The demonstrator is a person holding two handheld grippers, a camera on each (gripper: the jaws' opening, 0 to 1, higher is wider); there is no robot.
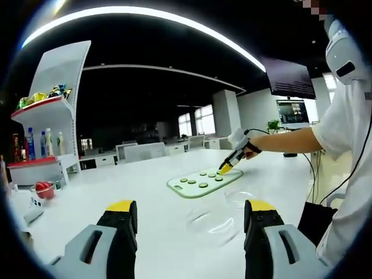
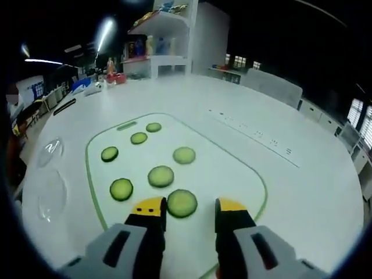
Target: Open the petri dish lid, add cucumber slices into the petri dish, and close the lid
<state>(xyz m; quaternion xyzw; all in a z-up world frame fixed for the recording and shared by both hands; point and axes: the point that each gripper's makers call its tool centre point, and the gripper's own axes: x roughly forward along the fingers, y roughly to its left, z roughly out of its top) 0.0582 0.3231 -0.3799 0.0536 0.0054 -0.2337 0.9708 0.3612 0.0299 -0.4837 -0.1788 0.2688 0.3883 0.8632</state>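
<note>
1. In the left gripper view, a white shelf unit (image 1: 53, 110) stands at the far left of a large white table (image 1: 145, 174). It carries bottles and bright packets; none of their labels can be read.
2. Near the shelf's foot sits a small red object (image 1: 44, 189), too blurred to identify.
3. At the bottom of this view, the left gripper (image 1: 189, 216) has its yellow-tipped jaws spread wide apart, holding nothing.
4. Between and just beyond those jaws lies the clear petri dish (image 1: 212, 222), with its clear lid (image 1: 240, 198) on the table near it, to the right.
5. Farther back lies a white cutting board (image 1: 204, 182) with a green edge, carrying cucumber slices (image 1: 203, 185).
6. To the right, a person in a white shirt (image 1: 347, 174) holds the right gripper (image 1: 225, 169) tip-down at the board's far edge.
7. In the right gripper view, seven slices lie on the board (image 2: 232, 174). The right gripper (image 2: 189, 208) has its jaws apart, straddling the nearest slice (image 2: 182, 203) without visibly clamping it.
8. The two clear dish pieces lie off the board's left edge.
</note>
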